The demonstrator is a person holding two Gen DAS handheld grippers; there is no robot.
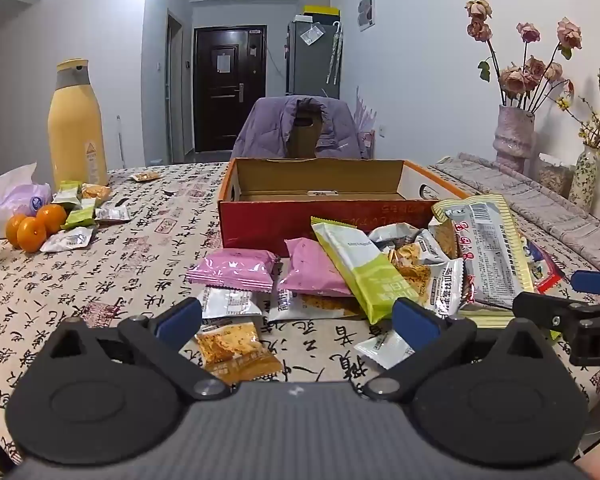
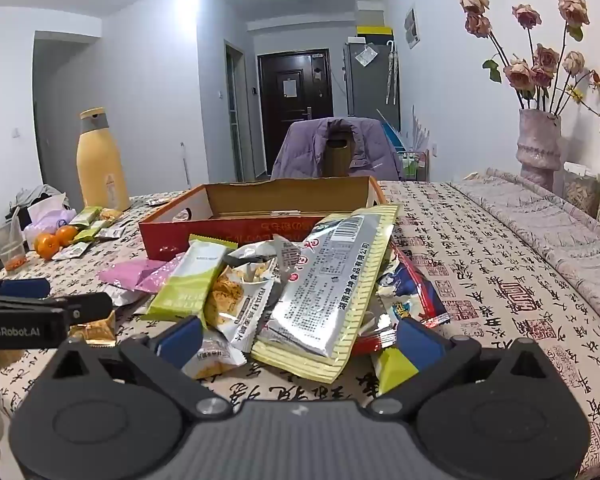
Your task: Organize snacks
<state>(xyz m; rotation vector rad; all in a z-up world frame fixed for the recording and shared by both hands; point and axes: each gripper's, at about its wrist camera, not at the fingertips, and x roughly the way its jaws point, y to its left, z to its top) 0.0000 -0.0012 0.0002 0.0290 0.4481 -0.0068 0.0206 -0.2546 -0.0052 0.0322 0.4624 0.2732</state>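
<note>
A heap of snack packets lies on the calligraphy tablecloth in front of an open red cardboard box (image 1: 260, 224) (image 2: 204, 236). It holds two pink packets (image 1: 234, 270), a long green-and-white packet (image 1: 364, 268) (image 2: 190, 280) and a large silver-and-yellow packet (image 1: 488, 252) (image 2: 332, 284). My left gripper (image 1: 296, 320) stands open low over the near packets, an orange cracker packet (image 1: 232, 346) between its fingers, untouched. My right gripper (image 2: 298, 338) is open too, its blue pads either side of the silver-and-yellow packet's near end without pressing it. Each gripper shows at the other view's edge.
At the far left lie a yellow bottle (image 1: 76, 128) (image 2: 100, 164), some oranges (image 1: 36, 224), a few small packets (image 1: 80, 208) and a plastic cup (image 2: 8, 246). Vases with dried flowers (image 2: 538, 148) stand at the right on a folded blanket. A chair with a purple jacket (image 1: 300, 128) is behind the box.
</note>
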